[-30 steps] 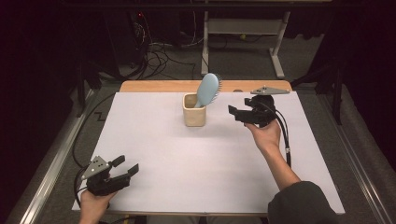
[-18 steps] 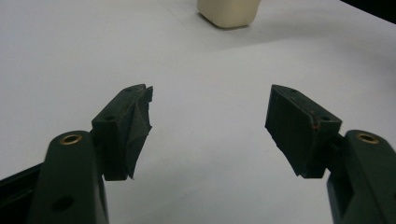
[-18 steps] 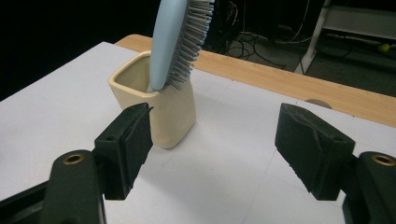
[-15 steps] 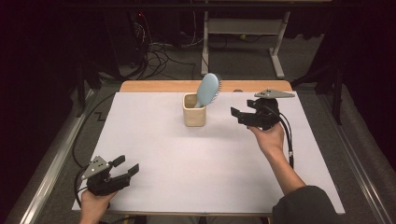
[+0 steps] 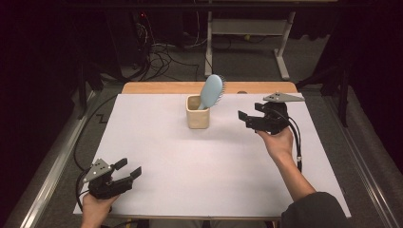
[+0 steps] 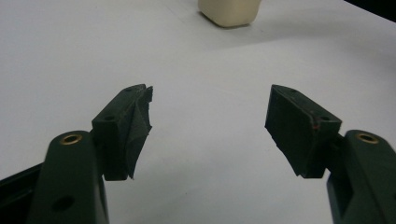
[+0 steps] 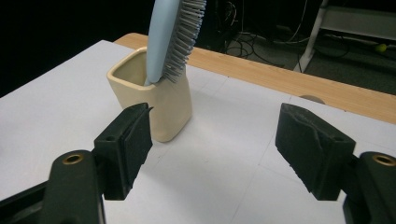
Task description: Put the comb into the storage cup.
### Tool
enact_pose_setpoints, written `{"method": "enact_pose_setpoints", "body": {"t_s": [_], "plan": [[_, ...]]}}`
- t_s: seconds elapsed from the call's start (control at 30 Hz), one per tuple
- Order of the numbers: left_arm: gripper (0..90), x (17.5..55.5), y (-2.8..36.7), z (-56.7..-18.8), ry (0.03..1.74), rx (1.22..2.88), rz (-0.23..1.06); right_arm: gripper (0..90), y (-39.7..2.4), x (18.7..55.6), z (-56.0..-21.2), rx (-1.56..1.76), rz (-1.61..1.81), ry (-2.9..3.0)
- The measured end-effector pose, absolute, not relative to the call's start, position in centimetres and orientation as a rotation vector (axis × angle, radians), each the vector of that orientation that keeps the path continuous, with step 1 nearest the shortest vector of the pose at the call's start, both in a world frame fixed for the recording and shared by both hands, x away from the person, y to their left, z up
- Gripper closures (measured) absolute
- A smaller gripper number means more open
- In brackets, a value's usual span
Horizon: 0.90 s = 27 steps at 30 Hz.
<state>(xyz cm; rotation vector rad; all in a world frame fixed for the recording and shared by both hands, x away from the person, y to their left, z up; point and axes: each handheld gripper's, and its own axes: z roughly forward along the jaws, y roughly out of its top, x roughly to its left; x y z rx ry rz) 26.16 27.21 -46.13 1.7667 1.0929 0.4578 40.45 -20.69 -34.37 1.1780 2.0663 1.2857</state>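
1. Landmark: a cream-coloured cup (image 5: 197, 111) stands upright on a white sheet (image 5: 199, 161) that covers the table, toward the far middle of the sheet. All places below are given from this cup.

2. Far to the left of the cup and much nearer the person, at the sheet's near left corner, a hand holds the left gripper (image 5: 128, 170). Its jaws stand apart with nothing between them. In the left gripper view (image 6: 210, 126) they point across bare white sheet toward the cup (image 6: 229, 11), which sits well off.

3. Inside the cup stands a light blue hairbrush (image 5: 211, 91), handle down, head up. It leans to the right over the cup's rim, bristles facing right.

4. Behind the cup, a strip of bare wooden tabletop (image 5: 161, 88) runs along the sheet's far edge.

5. To the right of the cup, near but apart from it, a hand holds the right gripper (image 5: 248, 119) above the sheet. Its jaws are spread and hold nothing. In the right gripper view (image 7: 212, 140) they face the cup (image 7: 161, 100) and the hairbrush (image 7: 170, 35).
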Motion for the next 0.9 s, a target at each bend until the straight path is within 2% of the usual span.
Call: {"method": "enact_pose_setpoints", "body": {"t_s": [0.9], "plan": [[31.8, 26.2, 27.1, -46.2, 1.092, 1.777, 0.450, 27.6, -21.4, 39.3, -34.2, 1.162, 1.311, 2.061]]}}
